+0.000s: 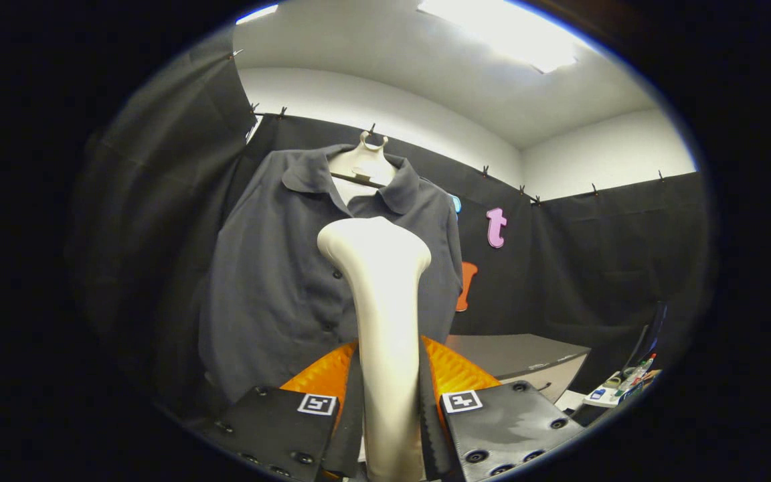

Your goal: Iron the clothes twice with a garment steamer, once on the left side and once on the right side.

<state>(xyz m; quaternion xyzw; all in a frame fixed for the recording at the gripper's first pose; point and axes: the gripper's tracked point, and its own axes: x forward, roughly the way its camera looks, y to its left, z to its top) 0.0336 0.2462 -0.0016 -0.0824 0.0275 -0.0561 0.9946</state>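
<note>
Gripping the garment steamer (385,314) upright, gripper (389,402) fingers clamped on its handle, head before the hanging shirt (272,281).

Garment steamer (385,321): upright between the two fingers of the gripper (389,402), both pressing its handle, its head just before the button placket of the shirt (278,268). Shirt: on a hanger (364,161) hooked to the top edge of the booth's cloth wall (600,268), beyond the fingers and left of centre. Table (526,358): right of the shirt, against the wall; small clutter (626,385) further right, too small to identify.
</note>
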